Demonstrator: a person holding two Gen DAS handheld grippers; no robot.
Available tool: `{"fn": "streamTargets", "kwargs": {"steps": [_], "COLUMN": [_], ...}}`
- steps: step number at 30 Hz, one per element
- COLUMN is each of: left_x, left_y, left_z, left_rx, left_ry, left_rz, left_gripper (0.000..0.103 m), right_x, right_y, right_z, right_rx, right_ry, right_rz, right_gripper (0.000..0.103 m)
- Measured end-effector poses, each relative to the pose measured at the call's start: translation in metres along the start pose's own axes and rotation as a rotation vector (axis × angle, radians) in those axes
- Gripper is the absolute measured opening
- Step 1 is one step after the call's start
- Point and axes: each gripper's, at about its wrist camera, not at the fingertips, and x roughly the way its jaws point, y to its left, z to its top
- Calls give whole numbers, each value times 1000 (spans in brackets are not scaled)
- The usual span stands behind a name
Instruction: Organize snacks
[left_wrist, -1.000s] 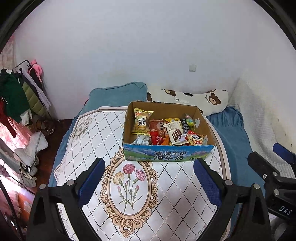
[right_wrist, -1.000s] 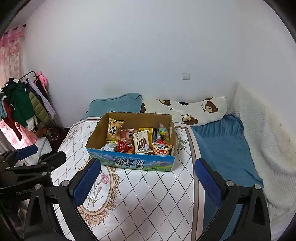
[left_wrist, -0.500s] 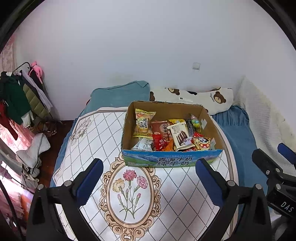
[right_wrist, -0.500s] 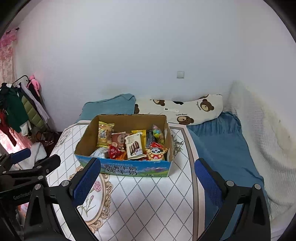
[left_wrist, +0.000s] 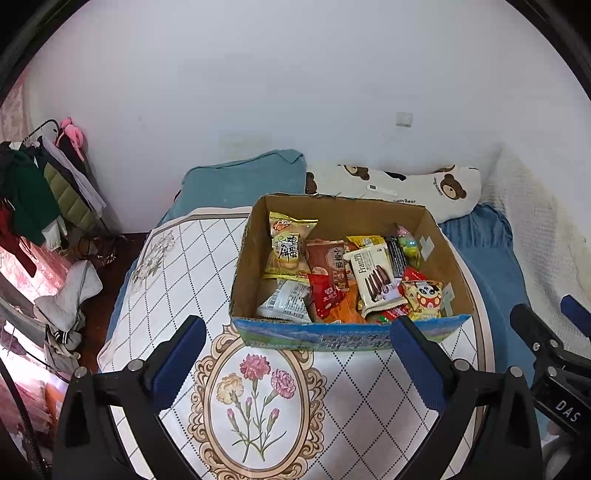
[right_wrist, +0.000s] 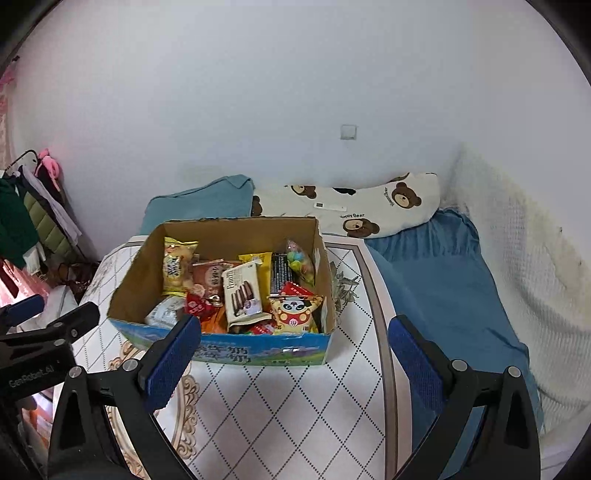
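A: Left wrist view: why do the left claw (left_wrist: 293, 360) and right claw (right_wrist: 293, 360) both hang spread wide, holding nothing?

B: Likely lining up a pick. The snacks (left_wrist: 351, 275) sit jumbled inside the cardboard box (left_wrist: 243, 258) on the bed (right_wrist: 443, 280).

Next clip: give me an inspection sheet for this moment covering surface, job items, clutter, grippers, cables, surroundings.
Surface: patterned mat with flower medallion, spread over a blue bed.
Job's things: open box on the mat, full of snacks: yellow bag, Franzzi pack, panda bag, red packets.
Clutter: bear pillow and teal pillow behind the box.
Grippers: left gripper and right gripper both open, empty, short of the box.
Cables: nothing seen.
Surroundings: white wall, clothes rack at far left.
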Motion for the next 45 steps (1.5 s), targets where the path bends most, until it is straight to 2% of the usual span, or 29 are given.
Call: {"fn": "streamTargets", "kwargs": {"steps": [15, 45], "left_x": [33, 31], "left_y": [-4, 1], "left_z": [2, 3], "left_rx": [10, 23], "left_ry": [50, 35], "left_rz": [19, 33], "left_gripper": [102, 102], "right_x": [38, 42], "right_y": [2, 6], "right_z": [0, -3], "right_rx": [-27, -31], "right_ry": [46, 40], "right_rz": [5, 27], "right_gripper": [103, 103]}}
